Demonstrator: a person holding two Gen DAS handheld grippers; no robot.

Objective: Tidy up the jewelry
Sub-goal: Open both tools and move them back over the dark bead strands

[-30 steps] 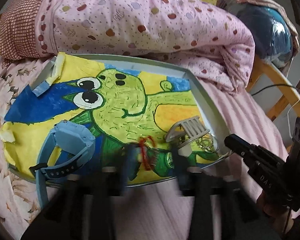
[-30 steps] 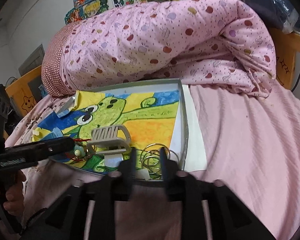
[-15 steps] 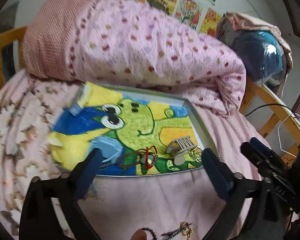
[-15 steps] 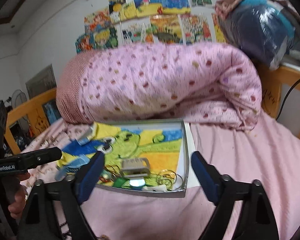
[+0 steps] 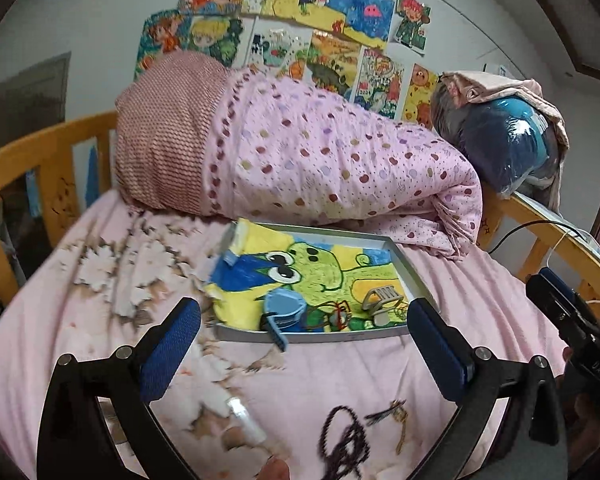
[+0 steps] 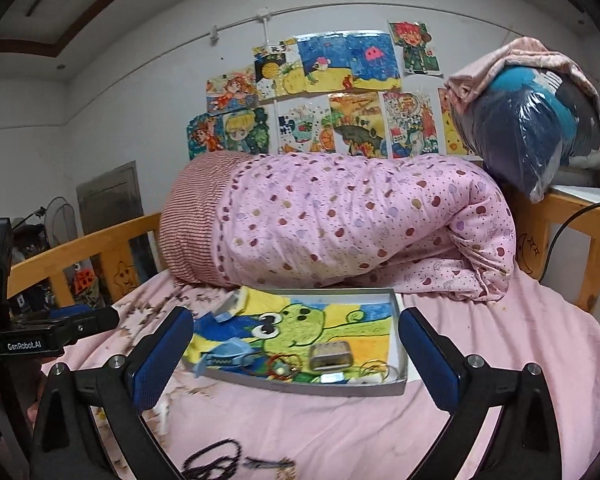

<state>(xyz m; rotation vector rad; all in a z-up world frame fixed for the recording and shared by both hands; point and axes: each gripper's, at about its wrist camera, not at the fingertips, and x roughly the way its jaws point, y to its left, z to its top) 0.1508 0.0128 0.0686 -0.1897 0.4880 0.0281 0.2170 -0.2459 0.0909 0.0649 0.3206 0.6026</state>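
Note:
A shallow grey tray (image 5: 414,276) lined with a green cartoon drawing lies on the pink bed; it also shows in the right wrist view (image 6: 400,376). In it lie a blue watch (image 5: 283,307), a red cord bracelet (image 5: 332,317), a grey hair clip (image 5: 382,298) and thin gold bangles (image 6: 374,369). On the sheet nearer me lie a dark bead necklace (image 5: 346,438), a gold chain piece (image 5: 392,410) and a small white tube (image 5: 246,418). My left gripper (image 5: 304,356) is wide open and empty, pulled back from the tray. My right gripper (image 6: 296,364) is wide open and empty too.
A rolled pink dotted quilt (image 5: 320,160) lies right behind the tray. A wooden bed rail (image 5: 32,152) runs along the left and right sides. A plastic-wrapped blue bundle (image 5: 504,144) sits at the back right. Children's drawings hang on the wall.
Both grippers opened from shut or nearly shut to wide open and drew back and up from the tray. The necklace and chain on the sheet came into view.

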